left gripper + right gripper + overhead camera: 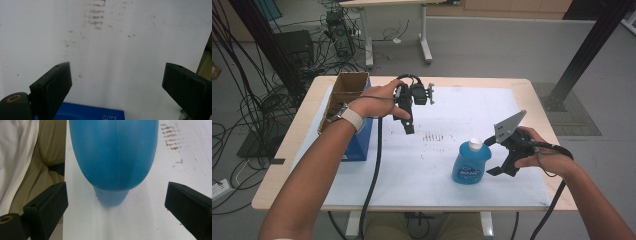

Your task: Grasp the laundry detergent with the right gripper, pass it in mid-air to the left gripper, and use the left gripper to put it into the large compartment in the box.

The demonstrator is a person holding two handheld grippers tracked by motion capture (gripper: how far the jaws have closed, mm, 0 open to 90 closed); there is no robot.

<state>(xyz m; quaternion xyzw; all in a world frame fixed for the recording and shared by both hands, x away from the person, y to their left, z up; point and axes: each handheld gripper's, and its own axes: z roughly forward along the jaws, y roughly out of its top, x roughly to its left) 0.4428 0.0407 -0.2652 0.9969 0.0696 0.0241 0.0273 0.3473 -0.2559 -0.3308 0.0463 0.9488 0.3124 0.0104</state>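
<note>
bottle: we see the blue bottle (pixel 471 162) standing upright on the white sheet (pixel 427 165), right of centre, near edge of the table (pixel 277 187). Pale blue cap (pixel 475 145) on top.
right gripper: right gripper (pixel 493 156) sits just right of the bottle, jaws spread wide, one up by the cap, one low by the base. Not touching as far as we can tell.
why that pose: in the right gripper view the bottle (pixel 113 155) fills the gap ahead of the jaws, cap end (pixel 111 197) nearest. We judge this as lining up to clamp the body across its width; the wide spread is there to clear the fat part.
left gripper: left gripper (pixel 407 120) is held raised over the sheet, left of centre, well apart from the bottle. Jaws spread, nothing between them, just stained sheet (pixel 112 50) beyond.
why parked there: we read it as waiting clear of the right side's approach, close to the box for a later step.
box: open cardboard box (pixel 347 90) with blue sides at the far left, beside the left hand (pixel 374 100). Blue edge with print (pixel 87 113) shows at the bottom of the left gripper view.
risk: bottle is round and smooth, so an off-centre clamp could tip or squirt it sideways.
next: close on the body, we think.
</note>
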